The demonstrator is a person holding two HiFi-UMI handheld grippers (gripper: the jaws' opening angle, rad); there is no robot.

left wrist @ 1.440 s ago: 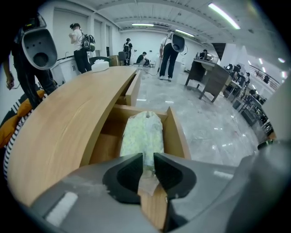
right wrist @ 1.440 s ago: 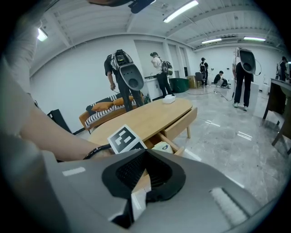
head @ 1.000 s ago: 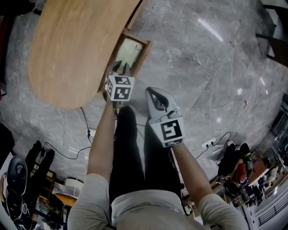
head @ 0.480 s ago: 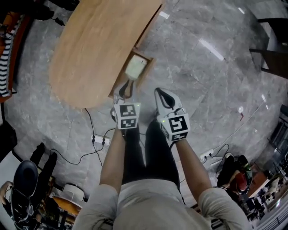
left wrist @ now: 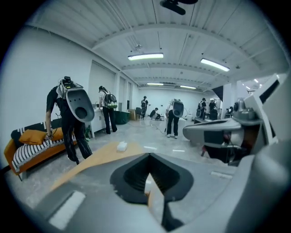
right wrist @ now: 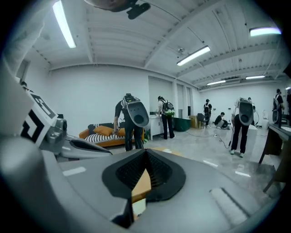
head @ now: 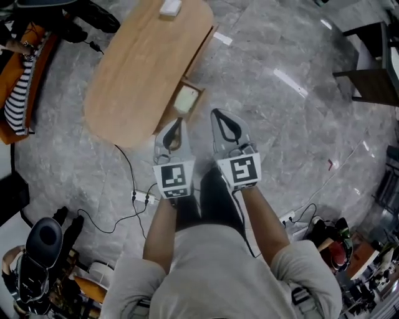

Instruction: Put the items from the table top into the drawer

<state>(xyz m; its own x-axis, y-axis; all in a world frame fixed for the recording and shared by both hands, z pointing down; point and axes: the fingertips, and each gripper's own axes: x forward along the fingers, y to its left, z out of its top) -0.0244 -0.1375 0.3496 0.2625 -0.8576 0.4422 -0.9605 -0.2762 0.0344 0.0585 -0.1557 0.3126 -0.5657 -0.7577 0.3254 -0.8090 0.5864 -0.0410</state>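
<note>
An oval wooden table (head: 140, 68) stands on the grey floor below me. Its drawer (head: 198, 103) is pulled open with a pale flat item (head: 186, 98) inside. A small white box (head: 169, 7) lies on the far end of the table top; the left gripper view shows the white box (left wrist: 122, 146) too. My left gripper (head: 177, 121) hangs high above the drawer, its jaws closing to shut with nothing between them. My right gripper (head: 217, 113) is beside it, over the floor, tips together and empty.
A power strip with cables (head: 144, 198) lies on the floor near my feet. A dark table (head: 368, 81) stands at the right. An orange sofa (left wrist: 32, 148) and several people with backpacks are around the room.
Both grippers have risen well above the drawer, and the table now looks smaller and farther. The left jaws have come together. The white box at the table's far end has come into view.
</note>
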